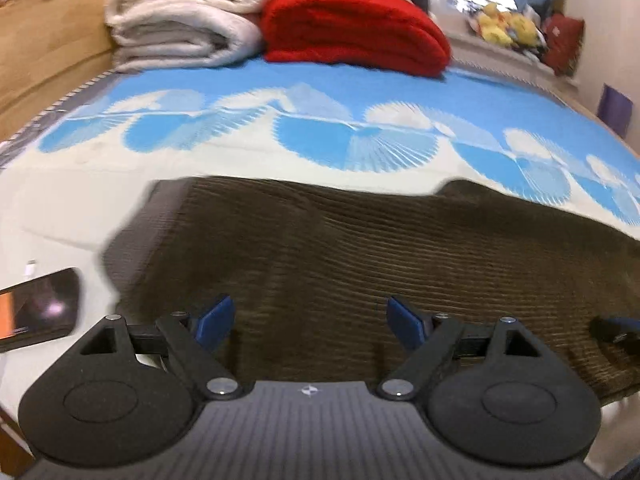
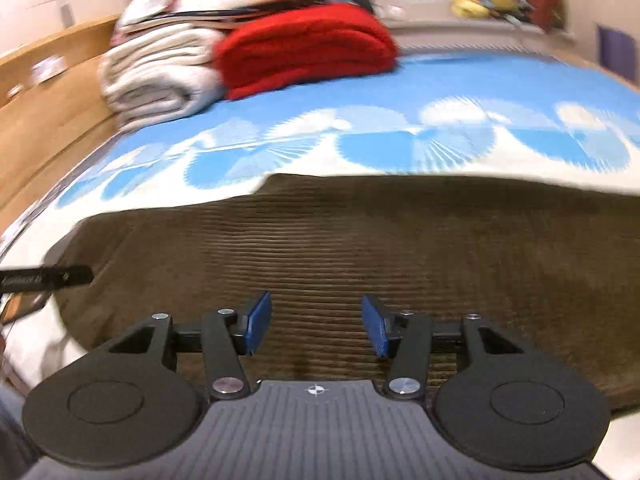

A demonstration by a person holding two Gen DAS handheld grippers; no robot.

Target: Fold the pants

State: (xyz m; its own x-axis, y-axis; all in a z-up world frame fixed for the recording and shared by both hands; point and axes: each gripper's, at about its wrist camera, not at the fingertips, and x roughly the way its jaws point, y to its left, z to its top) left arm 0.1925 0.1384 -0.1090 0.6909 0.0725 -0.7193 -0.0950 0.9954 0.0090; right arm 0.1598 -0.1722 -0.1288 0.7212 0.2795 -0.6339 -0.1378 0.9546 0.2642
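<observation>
- Brown corduroy: the pants (image 1: 360, 248) lie flat across the near part of the bed (image 1: 100, 184), on its pale sheet with the blue fan print, and they look already doubled into a broad band that runs from left to right.
- The left gripper (image 1: 307, 320) hovers above the cloth near its left end, jaws wide apart and nothing between the blue pads (image 1: 214, 316).
- The right gripper (image 2: 316, 326) hangs over the middle of the band, jaws parted less widely and likewise empty; both views are smeared by motion, so I cannot say for certain whether either set of fingertips brushes the fabric.
- My reading is that a fold has been laid and the hands are between grips, so the step is to take fresh hold for the next fold.
- To do it well, each gripper should come down on an edge, not the flat middle, and pinch through every layer so the stack moves as one.
- Both hands ought to bite at matching points along the same edge, lift together and carry the end across level, so the ribs stay straight and no crease sets in.
- The dark phone (image 1: 38, 308) lies on the sheet just beside the left end of the pants; a sweep that way could catch it.
- The folded red blanket (image 1: 352, 28) and white blanket (image 1: 180, 20) sit well apart at the far end and should not interfere.
</observation>
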